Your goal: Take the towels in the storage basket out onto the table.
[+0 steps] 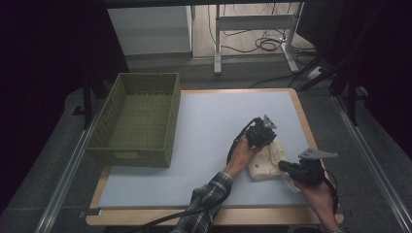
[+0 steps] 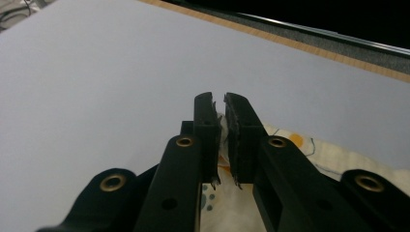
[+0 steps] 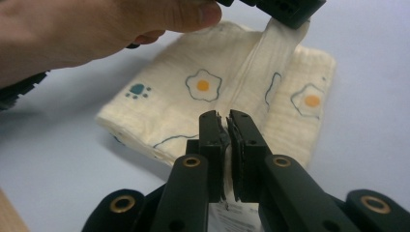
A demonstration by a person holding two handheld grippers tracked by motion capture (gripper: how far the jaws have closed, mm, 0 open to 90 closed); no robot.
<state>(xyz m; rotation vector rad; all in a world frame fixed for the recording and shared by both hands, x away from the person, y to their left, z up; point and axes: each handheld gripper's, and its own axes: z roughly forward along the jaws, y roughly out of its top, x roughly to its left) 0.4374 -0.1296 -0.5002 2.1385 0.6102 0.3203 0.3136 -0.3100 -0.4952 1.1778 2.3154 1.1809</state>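
Observation:
A folded cream cloth (image 1: 266,162) printed with fried eggs lies on the pale mat toward the right side of the table. In the high view my left gripper (image 1: 267,142) stands over the cloth's far edge. In the left gripper view its jaws (image 2: 220,99) are pressed together on a fold of the cloth (image 2: 333,154). The right gripper view shows that fold pulled up taut from the cloth (image 3: 203,87) into the left gripper (image 3: 285,12). My right gripper (image 1: 284,167) is at the near right corner, its jaws (image 3: 223,116) shut on the cloth's near edge, by a white label.
A green woven basket (image 1: 145,75) stands on the left side of the table, hollow side up. The pale mat (image 1: 209,126) lies bare between basket and cloth. The person's left hand (image 3: 96,29) hovers close over the cloth. Table legs and cables lie on the floor beyond.

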